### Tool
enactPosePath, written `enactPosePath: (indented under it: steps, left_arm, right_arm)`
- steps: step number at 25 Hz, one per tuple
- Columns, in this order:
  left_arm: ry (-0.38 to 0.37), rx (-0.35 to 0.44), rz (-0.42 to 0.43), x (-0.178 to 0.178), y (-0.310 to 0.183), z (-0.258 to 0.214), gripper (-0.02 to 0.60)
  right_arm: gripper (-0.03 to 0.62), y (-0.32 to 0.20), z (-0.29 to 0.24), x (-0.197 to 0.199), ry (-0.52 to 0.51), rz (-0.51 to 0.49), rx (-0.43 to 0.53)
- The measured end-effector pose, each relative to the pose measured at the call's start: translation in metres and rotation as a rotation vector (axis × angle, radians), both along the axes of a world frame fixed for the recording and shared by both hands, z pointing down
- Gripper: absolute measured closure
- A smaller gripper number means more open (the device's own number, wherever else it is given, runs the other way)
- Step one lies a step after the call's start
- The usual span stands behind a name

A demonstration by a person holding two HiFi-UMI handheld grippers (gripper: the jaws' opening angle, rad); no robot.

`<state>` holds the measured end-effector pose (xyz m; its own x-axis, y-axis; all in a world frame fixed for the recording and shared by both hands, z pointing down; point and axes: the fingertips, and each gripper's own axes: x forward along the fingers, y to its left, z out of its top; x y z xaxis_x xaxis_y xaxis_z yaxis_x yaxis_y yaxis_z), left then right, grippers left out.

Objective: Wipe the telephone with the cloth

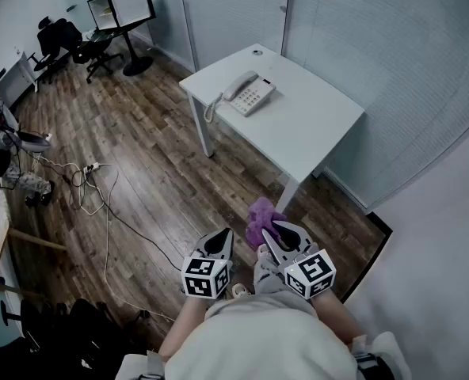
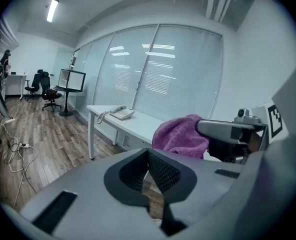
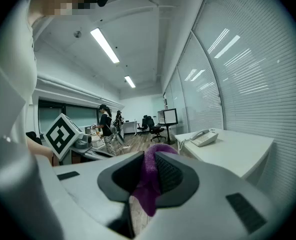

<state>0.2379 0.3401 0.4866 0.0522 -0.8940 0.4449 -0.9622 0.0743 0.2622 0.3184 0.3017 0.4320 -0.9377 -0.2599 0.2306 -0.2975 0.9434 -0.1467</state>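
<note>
A white telephone [image 1: 248,93] with a coiled cord lies on the small white table [image 1: 314,125] far ahead of me; it also shows as the telephone [image 2: 120,112] in the left gripper view and the telephone [image 3: 204,137] in the right gripper view. My right gripper [image 1: 271,233] is shut on a purple cloth [image 1: 260,216], which hangs pinched between the jaws as the cloth [image 3: 149,184]. My left gripper [image 1: 221,241] is shut with nothing in it, held close beside the right one. Both hover over the wooden floor, short of the table.
Cables and a power strip [image 1: 92,167] trail across the wooden floor at the left. Office chairs [image 1: 68,44] and a screen on a stand [image 1: 123,10] are at the far back. Glass walls with blinds [image 1: 393,62] run behind the table. Two people [image 3: 106,121] stand far off at desks.
</note>
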Motion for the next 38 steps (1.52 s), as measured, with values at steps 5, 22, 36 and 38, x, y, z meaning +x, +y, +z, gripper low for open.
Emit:
enactPosePath:
  steps: [5, 22, 36, 38]
  left_arm:
    - [0.027, 0.01, -0.02, -0.003, 0.013, 0.0, 0.56]
    - [0.044, 0.008, -0.017, -0.017, 0.032, 0.004, 0.56]
    - [0.042, 0.008, -0.062, -0.034, 0.043, 0.008, 0.56]
    - [0.043, 0.008, -0.071, -0.037, 0.043, 0.008, 0.56]
  right_arm:
    - [0.515, 0.013, -0.006, -0.006, 0.003, -0.019, 0.019]
    - [0.514, 0.03, -0.009, -0.016, -0.002, -0.012, 0.009]
    - [0.514, 0.042, 0.0, -0.035, 0.022, -0.069, 0.006]
    - [0.514, 0.039, 0.0, -0.038, 0.021, -0.072, 0.004]
